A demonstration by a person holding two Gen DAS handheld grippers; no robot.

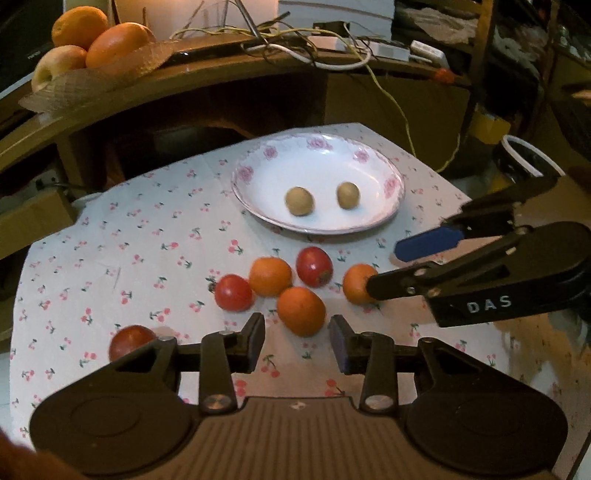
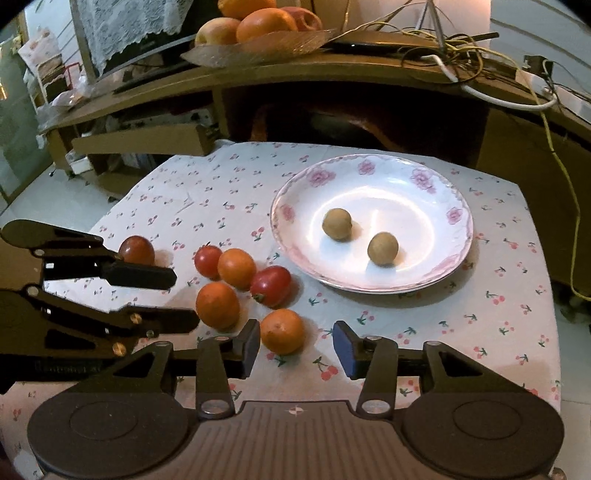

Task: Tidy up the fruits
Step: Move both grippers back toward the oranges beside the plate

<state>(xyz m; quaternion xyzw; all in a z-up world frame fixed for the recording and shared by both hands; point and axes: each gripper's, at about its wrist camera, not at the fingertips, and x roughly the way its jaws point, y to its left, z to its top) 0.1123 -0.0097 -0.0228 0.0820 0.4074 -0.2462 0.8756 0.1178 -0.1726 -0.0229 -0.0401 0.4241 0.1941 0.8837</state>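
Observation:
A white floral plate (image 1: 243, 173) (image 2: 284, 214) holds two small brown round fruits (image 1: 300, 201) (image 2: 337, 224). In front of it, three small orange fruits and three red cherry tomatoes lie on the cherry-print cloth. My left gripper (image 1: 297, 345) (image 2: 184, 297) is open, and one orange fruit (image 1: 301, 311) (image 2: 217, 310) sits just ahead of its fingertips. My right gripper (image 2: 297, 349) (image 1: 391, 266) is open too. Another orange fruit (image 2: 282, 331) (image 1: 356, 283) lies between its fingers, close to the left one. One tomato (image 1: 131, 341) (image 2: 137, 250) lies apart at the left.
Behind the small table a wooden desk (image 1: 184, 81) carries a dish of large oranges and an apple (image 1: 92, 44) (image 2: 258, 22), with loose cables (image 2: 461, 48). A cardboard box (image 2: 147, 142) stands at the back left. The cloth's right edge (image 2: 554, 295) drops to the floor.

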